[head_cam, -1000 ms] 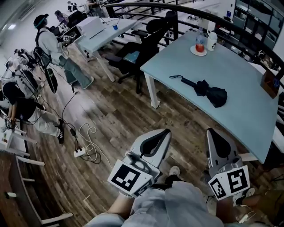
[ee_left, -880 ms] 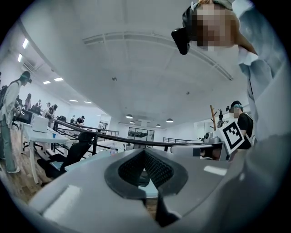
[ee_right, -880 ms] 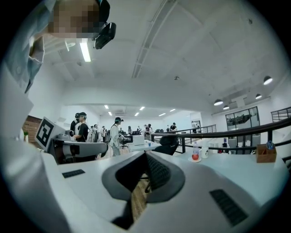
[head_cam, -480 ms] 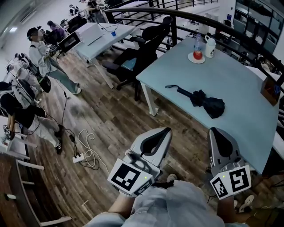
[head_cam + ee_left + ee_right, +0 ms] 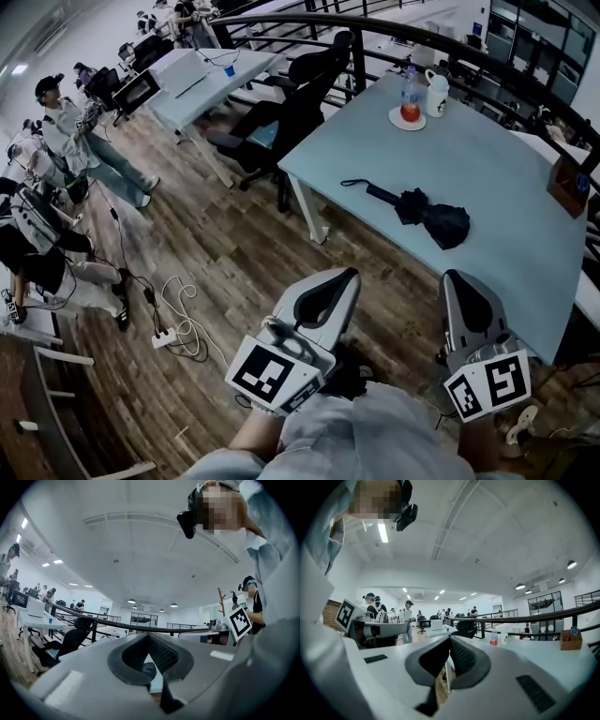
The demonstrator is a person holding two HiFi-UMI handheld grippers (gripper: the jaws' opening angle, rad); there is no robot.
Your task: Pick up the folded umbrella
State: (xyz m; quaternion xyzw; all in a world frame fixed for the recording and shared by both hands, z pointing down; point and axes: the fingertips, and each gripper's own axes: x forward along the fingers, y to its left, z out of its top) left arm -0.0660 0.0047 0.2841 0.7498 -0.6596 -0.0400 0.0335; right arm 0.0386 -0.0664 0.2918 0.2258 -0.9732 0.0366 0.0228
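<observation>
The folded black umbrella [image 5: 422, 211] lies on the pale blue table [image 5: 506, 159], its strap end pointing left. Both grippers are held level over the wooden floor, short of the table's near edge and apart from the umbrella. My left gripper [image 5: 345, 277] is shut with nothing in it; in the left gripper view its jaws [image 5: 149, 637] meet at the tips, and a dark shape that may be the umbrella [image 5: 149, 669] shows through the gap behind them. My right gripper [image 5: 453, 279] is also shut and empty, its jaws meeting in the right gripper view [image 5: 450, 639].
A bottle of red drink [image 5: 410, 101] on a saucer and a white jug [image 5: 437, 92] stand at the table's far end, a brown box [image 5: 566, 184] at its right edge. Black office chairs [image 5: 298, 105] stand left of the table. Cables and a power strip [image 5: 169, 334] lie on the floor. People stand at far left.
The table and umbrella have slid a little left and up in the head view as I came closer. Both grippers stay shut. The people at the left have shifted.
</observation>
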